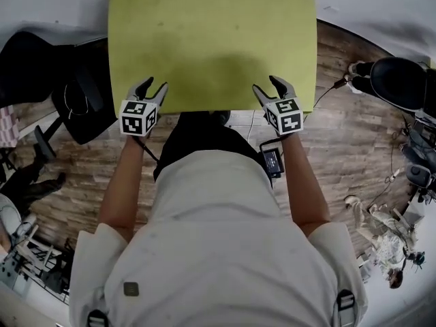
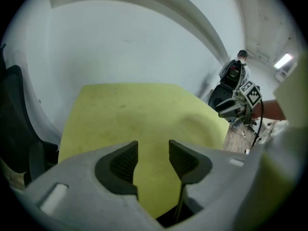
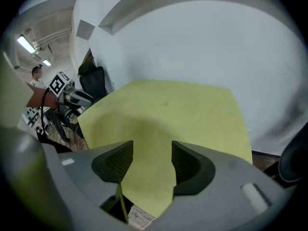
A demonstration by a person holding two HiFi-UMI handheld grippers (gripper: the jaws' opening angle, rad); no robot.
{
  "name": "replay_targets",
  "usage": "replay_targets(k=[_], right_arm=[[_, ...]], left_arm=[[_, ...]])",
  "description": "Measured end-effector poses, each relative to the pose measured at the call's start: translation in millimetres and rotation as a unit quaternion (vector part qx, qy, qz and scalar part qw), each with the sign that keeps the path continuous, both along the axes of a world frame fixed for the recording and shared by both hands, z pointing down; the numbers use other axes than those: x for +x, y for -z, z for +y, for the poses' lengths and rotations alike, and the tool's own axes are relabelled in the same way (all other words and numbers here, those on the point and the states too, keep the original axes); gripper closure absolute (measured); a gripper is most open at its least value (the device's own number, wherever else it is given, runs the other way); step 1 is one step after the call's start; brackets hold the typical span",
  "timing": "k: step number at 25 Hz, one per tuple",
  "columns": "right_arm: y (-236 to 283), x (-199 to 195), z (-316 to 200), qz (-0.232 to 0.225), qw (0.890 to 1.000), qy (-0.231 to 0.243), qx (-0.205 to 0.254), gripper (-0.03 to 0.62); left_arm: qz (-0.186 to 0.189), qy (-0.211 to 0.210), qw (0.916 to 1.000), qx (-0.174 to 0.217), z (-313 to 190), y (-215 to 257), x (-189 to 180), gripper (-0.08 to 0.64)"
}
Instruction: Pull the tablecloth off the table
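Note:
A yellow-green tablecloth point(image 1: 211, 39) covers the table in front of me and hangs a little over its near edge. My left gripper point(image 1: 150, 87) hovers at the cloth's near left corner, my right gripper point(image 1: 270, 86) at its near right corner. In the left gripper view the jaws of the left gripper point(image 2: 153, 150) stand apart, with the tablecloth point(image 2: 134, 109) showing through the gap and its near edge just below. The right gripper point(image 3: 152, 150) is likewise open over the tablecloth point(image 3: 183, 109). Neither pair of pads presses on the fabric.
A black office chair point(image 1: 75, 94) stands left of the table and another black chair point(image 1: 402, 80) to its right. Cables and a small black device point(image 1: 272, 161) lie on the wooden floor point(image 1: 347, 148). Clutter point(image 1: 388, 237) sits at the lower right. A white wall is behind the table.

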State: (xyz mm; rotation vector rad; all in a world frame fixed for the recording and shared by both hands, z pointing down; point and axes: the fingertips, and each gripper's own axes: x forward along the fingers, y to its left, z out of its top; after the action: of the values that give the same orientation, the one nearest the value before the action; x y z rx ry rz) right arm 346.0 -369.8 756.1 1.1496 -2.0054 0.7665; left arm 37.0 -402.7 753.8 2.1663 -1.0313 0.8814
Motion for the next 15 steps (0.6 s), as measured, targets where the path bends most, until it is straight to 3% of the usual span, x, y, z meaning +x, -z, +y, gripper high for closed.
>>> replay_targets(k=[7,15], right_arm=[[-54.5,7.3,2.8,0.04,0.997,-0.009,-0.063,0.294],[-84.0,7.3,2.1,0.074,0.993,-0.006,-0.096,0.273]], left_arm=[[-0.037,-0.013,0.9982,-0.045,-8.2,-47.3,-9.4,0.304],[-0.078,-0.015,0.9932,-0.085,-10.8,-83.2,-18.0,0.284]])
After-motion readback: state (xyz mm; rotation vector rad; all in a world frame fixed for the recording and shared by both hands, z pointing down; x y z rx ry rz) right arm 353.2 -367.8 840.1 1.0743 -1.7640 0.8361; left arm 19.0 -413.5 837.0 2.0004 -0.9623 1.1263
